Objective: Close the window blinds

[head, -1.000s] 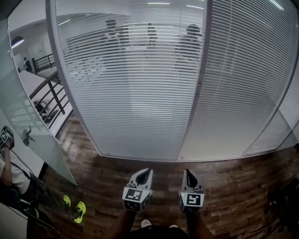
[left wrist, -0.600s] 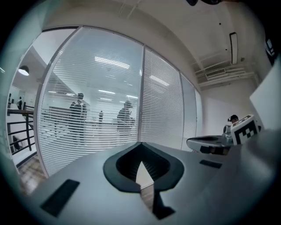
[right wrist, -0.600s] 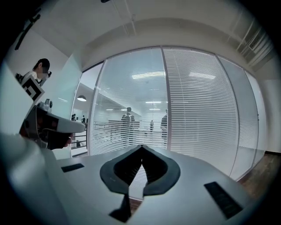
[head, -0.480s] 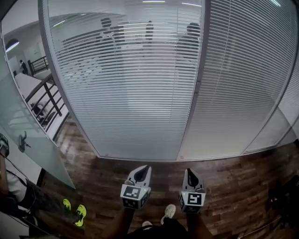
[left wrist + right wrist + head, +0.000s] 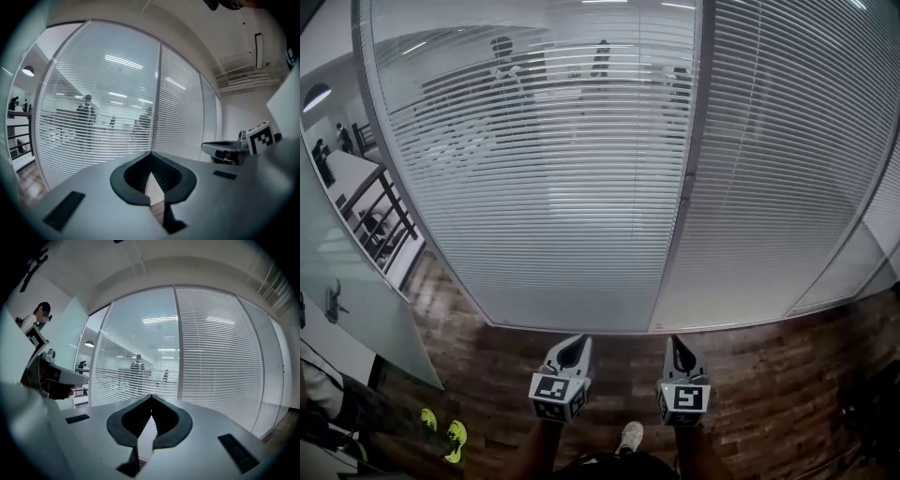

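Both grippers are held out low in front of the body, side by side and a little apart, pointed almost level at the window. The left gripper (image 5: 570,347) is clenched on nothing, its jaw tips met. The right gripper (image 5: 678,348) is likewise closed and empty. Just beneath them a white shoe (image 5: 630,435) is seen on the wood floor (image 5: 769,375). Yellow shoes (image 5: 455,437) are seen at the lower left, beside a glass door (image 5: 356,323).

Beyond the floor, the blinds (image 5: 553,187) are hung full height behind glass, untouched and well apart from both grippers. Two panes are divided by a post (image 5: 682,187). On the left pane the slats are tilted open, so that people (image 5: 502,61) and a railing (image 5: 380,211) are seen through them. On the right pane (image 5: 778,169) the slats are turned flat and nothing is seen behind.
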